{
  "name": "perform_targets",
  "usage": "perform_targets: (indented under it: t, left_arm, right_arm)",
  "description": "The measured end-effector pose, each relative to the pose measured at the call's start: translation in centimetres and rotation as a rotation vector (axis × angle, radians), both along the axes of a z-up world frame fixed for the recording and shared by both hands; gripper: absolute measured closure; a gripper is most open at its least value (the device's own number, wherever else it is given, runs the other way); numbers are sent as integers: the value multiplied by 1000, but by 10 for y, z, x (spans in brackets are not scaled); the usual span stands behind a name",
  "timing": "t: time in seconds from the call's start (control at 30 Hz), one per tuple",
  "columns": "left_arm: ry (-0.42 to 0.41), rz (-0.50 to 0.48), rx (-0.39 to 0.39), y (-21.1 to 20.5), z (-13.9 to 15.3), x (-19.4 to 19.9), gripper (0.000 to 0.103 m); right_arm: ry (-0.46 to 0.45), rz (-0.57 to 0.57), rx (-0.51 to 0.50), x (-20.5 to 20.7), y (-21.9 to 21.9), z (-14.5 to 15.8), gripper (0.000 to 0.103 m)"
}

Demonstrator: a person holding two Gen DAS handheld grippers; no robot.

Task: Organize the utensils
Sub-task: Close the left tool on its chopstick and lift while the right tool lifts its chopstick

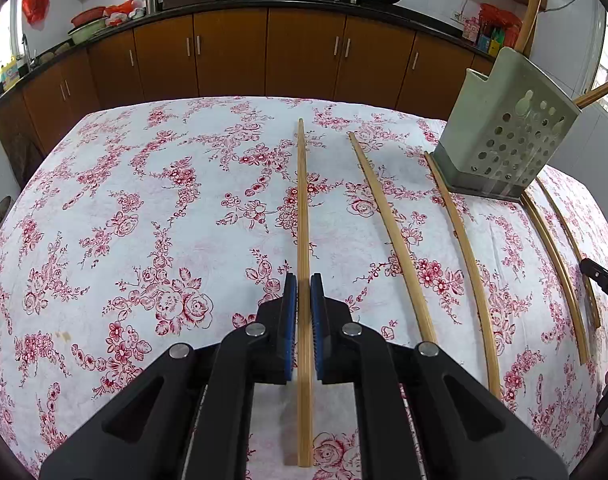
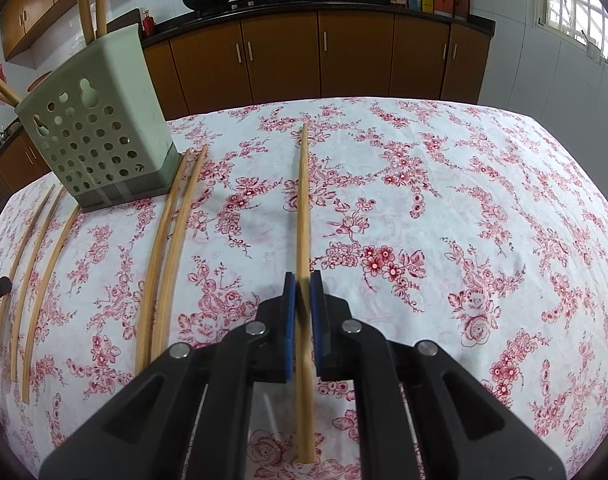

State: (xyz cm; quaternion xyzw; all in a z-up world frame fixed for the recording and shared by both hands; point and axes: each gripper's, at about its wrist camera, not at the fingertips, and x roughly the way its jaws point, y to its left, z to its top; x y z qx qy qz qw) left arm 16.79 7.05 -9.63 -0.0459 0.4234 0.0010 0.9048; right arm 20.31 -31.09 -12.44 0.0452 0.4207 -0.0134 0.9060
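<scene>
1. On the floral cloth (image 1: 143,208) lie loose bamboo chopsticks, all running lengthwise away from the cameras, roughly parallel to each other
2. Left gripper (image 1: 304,292) straddles 1 chopstick (image 1: 302,200); its blue pads sit either side of the stick with thin gaps showing, so it looks nearly closed but whether it grips yet I cannot tell
3. Right gripper (image 2: 302,292) likewise has 1 chopstick (image 2: 302,200) between its pads; the stick is blurred there and tilts slightly, suggesting it is pinched or just being lifted, though firm contact is not clear
4. Each stick's long axis lines up with its gripper's fingers, thin tip pointing away, thick end back under the tool
5. Holder (image 1: 504,140), a pale green perforated caddy, stands upright between the 2 tools: to the front-right of the left gripper and the front-left of the right one (image 2: 95,128); several chopsticks already stand in it
6. Left view shows 4 more sticks lying between the held one and the right edge, 2 of them passing beside the holder's base
7. Judgement: neither arm is clearly nearer the holder; the coming move turns on swinging a flat-lying stick upright, tip down, then over the holder's open top
8. Risk: a stick gripped along its axis may slip or pivot while tipped
</scene>
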Motion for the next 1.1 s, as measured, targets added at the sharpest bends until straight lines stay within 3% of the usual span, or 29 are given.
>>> perform_targets:
  t: [0.33, 1.1]
  left_arm:
    - [2, -9, 25, -4, 1, 0, 94]
    - [22, -51, 76, -14, 0, -41, 95]
  right_arm:
    - [0, 0, 2, -4, 1, 0, 94]
    - [-12, 16, 30, -40, -6, 7, 95]
